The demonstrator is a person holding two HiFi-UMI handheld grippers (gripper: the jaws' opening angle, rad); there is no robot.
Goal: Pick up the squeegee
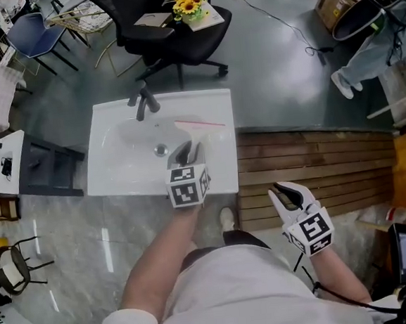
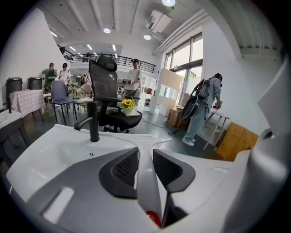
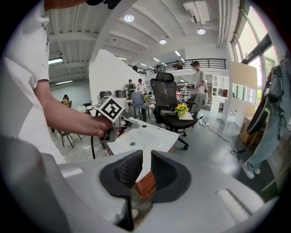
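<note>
- Left gripper (image 1: 189,152) (image 2: 145,154), pale two-jaw tongs with black ribbed pads and a marker cube: points forward and down, pads pressed on a white squeegee handle (image 2: 148,182).
- Bare left forearm (image 1: 162,260): outstretched behind it.
- Right gripper (image 1: 279,188) (image 3: 146,157), same build: right of the left tongs and nearer the body, jaws slightly apart, nothing between.
- Bare right forearm (image 1: 337,271): behind it.

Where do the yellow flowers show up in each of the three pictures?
Head view: yellow flowers at top centre, on the black office chair.
Left gripper view: flowers left of centre, on the chair.
Right gripper view: flowers right of centre, on the chair.
Shared landmark: the white sink, nearer than the chair.
</note>
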